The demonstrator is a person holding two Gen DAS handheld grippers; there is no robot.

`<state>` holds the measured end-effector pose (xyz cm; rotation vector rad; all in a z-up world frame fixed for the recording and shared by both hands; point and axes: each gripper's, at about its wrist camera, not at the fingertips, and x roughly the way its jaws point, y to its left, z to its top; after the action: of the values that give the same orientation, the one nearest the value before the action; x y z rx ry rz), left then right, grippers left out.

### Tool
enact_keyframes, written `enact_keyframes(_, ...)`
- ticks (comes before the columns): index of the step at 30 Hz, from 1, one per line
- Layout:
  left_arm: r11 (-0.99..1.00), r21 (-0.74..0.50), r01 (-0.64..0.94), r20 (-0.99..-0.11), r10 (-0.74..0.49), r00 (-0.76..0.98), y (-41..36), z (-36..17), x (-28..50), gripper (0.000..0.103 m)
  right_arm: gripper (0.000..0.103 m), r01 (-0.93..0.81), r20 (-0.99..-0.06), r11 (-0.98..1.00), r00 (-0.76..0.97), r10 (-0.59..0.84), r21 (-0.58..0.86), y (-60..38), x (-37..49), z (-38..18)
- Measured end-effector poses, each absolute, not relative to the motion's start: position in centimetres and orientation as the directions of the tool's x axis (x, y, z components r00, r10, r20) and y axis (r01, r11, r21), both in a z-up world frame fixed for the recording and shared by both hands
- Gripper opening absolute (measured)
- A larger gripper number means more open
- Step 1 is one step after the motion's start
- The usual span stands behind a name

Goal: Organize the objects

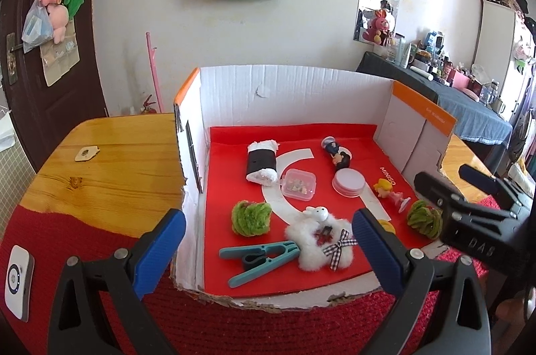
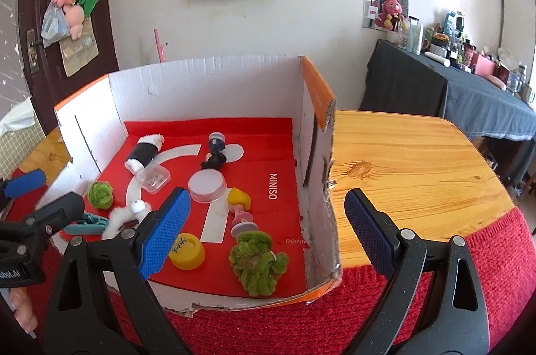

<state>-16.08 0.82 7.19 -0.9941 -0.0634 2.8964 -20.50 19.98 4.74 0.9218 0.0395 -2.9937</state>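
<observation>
An open cardboard box (image 1: 294, 93) with a red liner holds the objects. Inside lie a black-and-white roll (image 1: 262, 163), a clear small case (image 1: 299, 183), a round white tub (image 1: 348, 182), a dark figurine (image 1: 336, 154), a blond figurine (image 1: 390, 192), two green fuzzy balls (image 1: 251, 217) (image 2: 258, 261), a white fluffy plush (image 1: 321, 231), a teal clothespin (image 1: 258, 257) and a yellow cap (image 2: 187, 251). My left gripper (image 1: 269, 251) hovers open over the box's near left part. My right gripper (image 2: 266, 231) is open above the box's right wall, holding nothing.
The box stands on a wooden table (image 2: 418, 160) partly covered by a red knitted cloth (image 2: 335, 328). A white device (image 1: 18, 283) and a small wooden tag (image 1: 86, 153) lie left of the box. A dark-draped table with bottles (image 2: 469, 93) stands at the right.
</observation>
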Motion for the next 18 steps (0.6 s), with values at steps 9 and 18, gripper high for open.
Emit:
enact_keyframes(9,-0.996,-0.067,-0.064,-0.605,0.091,-0.791,0.4,8.3,-14.7,0.101,0.094,0.029,-0.560,-0.999,-0.828,-0.004,-0.036,19.6,-18.6,6.5)
enact_keyframes(18,-0.989,-0.114,-0.090,-0.652,0.142,-0.744,-0.1,7.9,-11.5,0.103,0.094,0.029,-0.643,-0.997,-0.762,-0.071,0.076,20.3,-14.6,5.7)
